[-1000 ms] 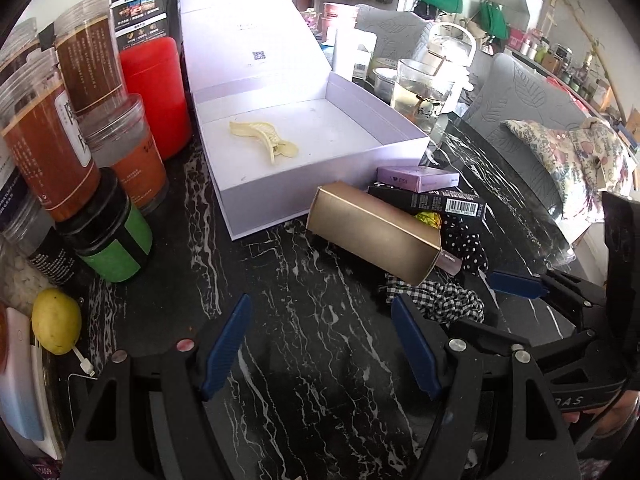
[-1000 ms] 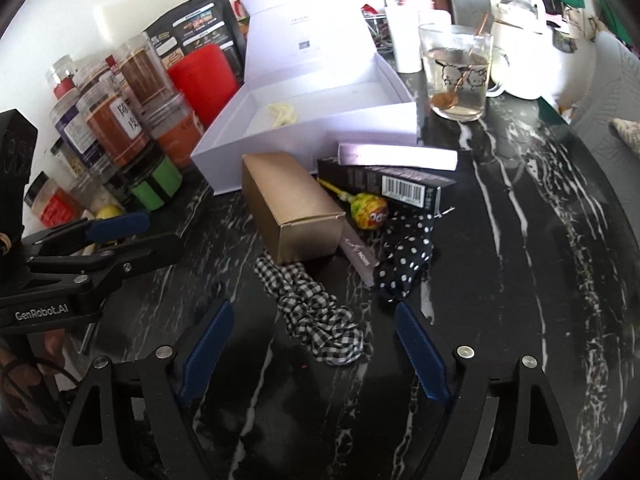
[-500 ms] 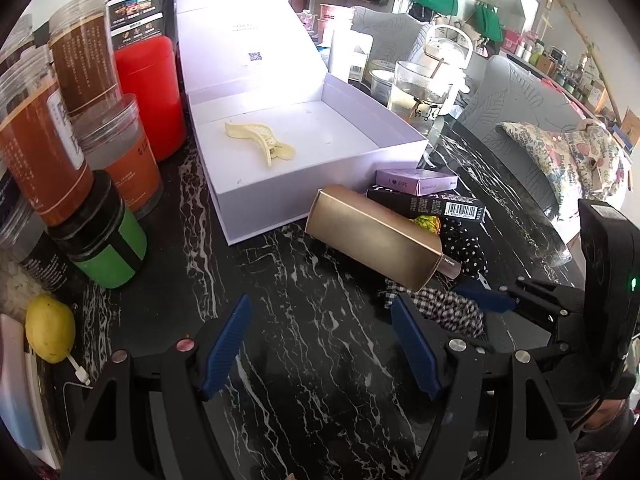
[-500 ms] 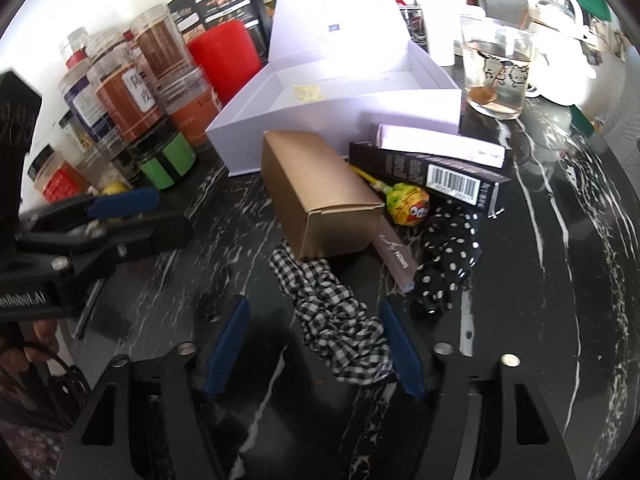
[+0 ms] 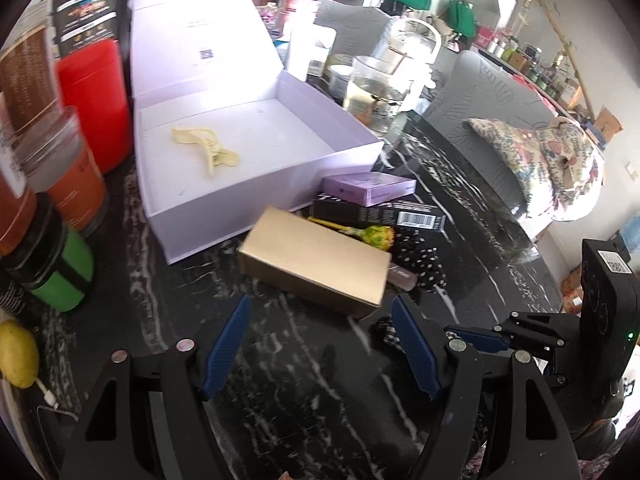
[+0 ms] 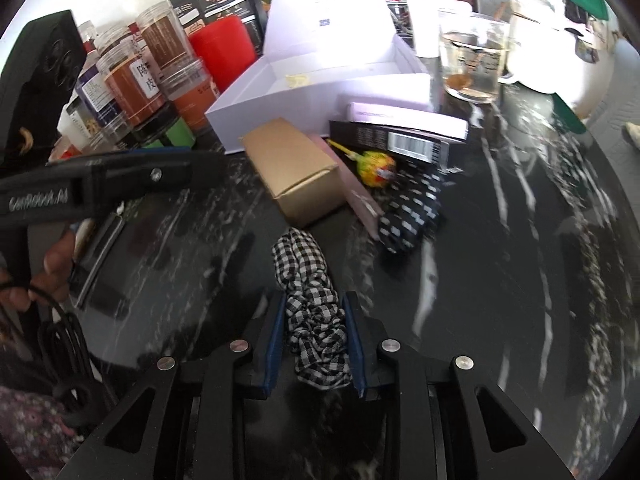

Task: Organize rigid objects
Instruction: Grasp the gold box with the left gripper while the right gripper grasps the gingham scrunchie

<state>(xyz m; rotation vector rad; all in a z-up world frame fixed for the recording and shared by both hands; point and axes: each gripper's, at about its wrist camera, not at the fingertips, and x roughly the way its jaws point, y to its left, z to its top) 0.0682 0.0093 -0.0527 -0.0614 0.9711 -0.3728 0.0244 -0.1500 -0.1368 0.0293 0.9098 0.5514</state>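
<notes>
On the black marble table, a gold carton [image 5: 316,264] lies just ahead of my open left gripper [image 5: 320,304], whose fingers hold nothing. Behind the carton are a lollipop [image 5: 378,236], a black barcode box [image 5: 376,214], a lilac box [image 5: 368,188] and a polka-dot cloth [image 5: 420,262]. The open white box [image 5: 260,208] holds a cream hair clip [image 5: 206,146]. My right gripper [image 6: 314,298] is closing, and its blue pads press both sides of a black-and-white checked scrunchie [image 6: 304,264] near the gold carton [image 6: 296,172].
Several jars [image 5: 76,184], a red canister [image 5: 96,108] and a green-banded jar [image 5: 60,276] crowd the left edge, with a lemon [image 5: 16,354] nearby. A glass mug [image 5: 378,92] and a white kettle [image 6: 540,28] stand behind the white box. A hand [image 6: 48,268] holds the left gripper.
My right gripper's jaws went from wide open to closed around the checked scrunchie, after coming in over it. The left gripper drifted closer to the gold carton, still open.
</notes>
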